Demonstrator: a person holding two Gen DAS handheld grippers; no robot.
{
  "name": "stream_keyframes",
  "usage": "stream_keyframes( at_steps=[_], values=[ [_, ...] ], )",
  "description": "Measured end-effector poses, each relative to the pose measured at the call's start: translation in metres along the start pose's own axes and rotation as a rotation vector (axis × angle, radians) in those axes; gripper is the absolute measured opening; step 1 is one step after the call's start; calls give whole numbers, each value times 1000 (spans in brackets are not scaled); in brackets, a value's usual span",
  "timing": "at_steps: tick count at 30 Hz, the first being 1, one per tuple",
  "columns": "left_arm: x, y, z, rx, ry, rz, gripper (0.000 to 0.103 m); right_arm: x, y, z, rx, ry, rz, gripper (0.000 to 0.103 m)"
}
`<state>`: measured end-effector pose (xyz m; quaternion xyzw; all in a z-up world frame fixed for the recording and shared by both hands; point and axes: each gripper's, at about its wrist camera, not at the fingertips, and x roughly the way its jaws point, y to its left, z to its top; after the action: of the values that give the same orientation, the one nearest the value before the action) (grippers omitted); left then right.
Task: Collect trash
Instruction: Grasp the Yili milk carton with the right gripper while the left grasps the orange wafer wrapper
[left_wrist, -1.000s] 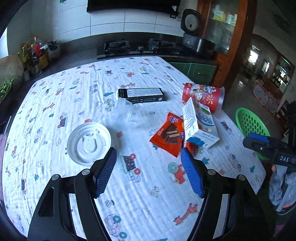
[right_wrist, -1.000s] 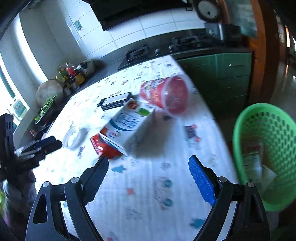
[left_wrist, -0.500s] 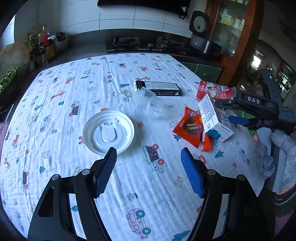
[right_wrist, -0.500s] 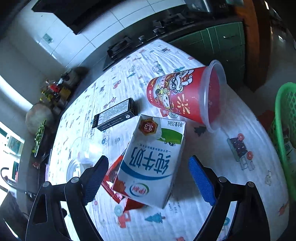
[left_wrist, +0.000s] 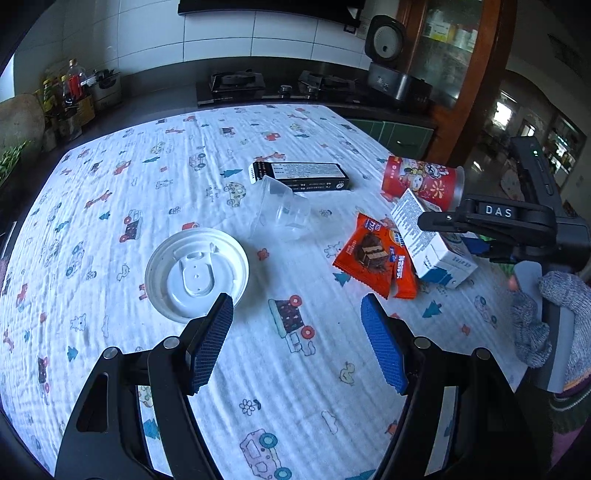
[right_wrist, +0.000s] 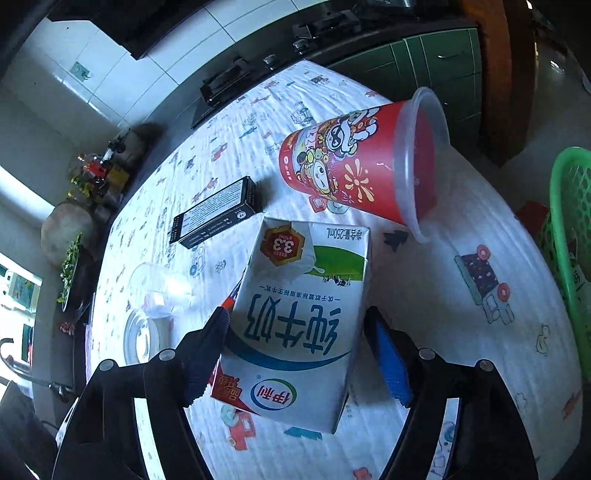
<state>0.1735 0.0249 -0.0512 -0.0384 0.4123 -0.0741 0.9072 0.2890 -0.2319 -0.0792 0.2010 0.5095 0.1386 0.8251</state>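
Since a second ago: right gripper (right_wrist: 295, 354) swung from the table edge beside the green basket (right_wrist: 565, 236) onto the milk carton (right_wrist: 303, 317), now filling the lower centre of the right wrist view; jaws closing with the carton between them, left pad at its side, right pad just beside it, contact not certain. Left gripper (left_wrist: 295, 343) unchanged: spread wide over bare tablecloth (left_wrist: 110, 184), pinching nothing.

Readable: "3.3" in a red-and-gold badge and "250mL" on the carton, large blue Chinese characters, a round green-and-blue logo at the near end; "DAS" on the right gripper body at right of the left wrist view.

Carton white, blue and green, lying flat, partly atop an orange snack wrapper (left_wrist: 373, 254). Behind it, upper right, a red cartoon-printed cup (right_wrist: 354, 166) on its side. Left of centre, a black box (left_wrist: 299, 175), a clear plastic cup (left_wrist: 280, 210) tipped over, a white lid (left_wrist: 195, 273).
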Motion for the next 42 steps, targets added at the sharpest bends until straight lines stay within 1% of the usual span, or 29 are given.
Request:
stream_keyframes(
  at_steps=[2,4,7,10,14,17,18,19,21,22,23,24,25,29,31,32,37,38,40,42],
  values=[
    [4,-6,2,16,4,1,71,-11,-2,-6,-22,-8,15,72],
    [10,-12,4,32,11,-9,71,-20,-6,-12,-34,-12,38,71],
    [24,-23,9,59,28,-28,71,-35,-11,-22,-62,-21,49,71],
    [38,-33,14,90,45,-28,69,-50,-19,-31,-76,-32,62,71],
    [57,-50,21,158,65,-18,65,-66,-30,-38,-80,-45,78,71],
    [72,-56,24,185,89,-16,64,-76,-39,-44,-81,-52,83,70],
    [76,-58,25,192,97,-16,64,-79,-42,-45,-82,-54,82,53],
    [80,-59,26,196,104,-20,64,-81,-45,-47,-82,-46,93,48],
    [86,-60,28,192,118,-21,64,-82,-53,-50,-57,-20,131,48],
    [88,-59,28,191,122,-25,64,-82,-54,-52,-58,-11,119,48],
    [90,-58,28,191,124,-36,64,-81,-54,-55,-80,-18,81,48],
    [91,-58,29,191,129,-41,64,-81,-53,-58,-111,-24,49,54],
    [93,-58,29,193,134,-37,64,-79,-53,-60,-120,-22,38,58],
    [98,-60,29,201,149,-57,64,-75,-56,-66,-110,4,55,69],
    [101,-62,29,214,154,-66,60,-72,-52,-68,-126,10,54,72],
    [102,-63,29,217,157,-70,58,-70,-48,-69,-138,20,55,75],
    [102,-63,27,227,147,-83,54,-53,-23,-78,-244,45,-21,80],
    [103,-63,28,228,144,-86,48,-51,-20,-80,-259,48,-36,80],
    [102,-61,28,227,140,-101,43,-43,-16,-83,-284,60,-69,80],
    [102,-60,28,222,133,-113,31,-38,-14,-84,-295,72,-88,80]
  ],
)
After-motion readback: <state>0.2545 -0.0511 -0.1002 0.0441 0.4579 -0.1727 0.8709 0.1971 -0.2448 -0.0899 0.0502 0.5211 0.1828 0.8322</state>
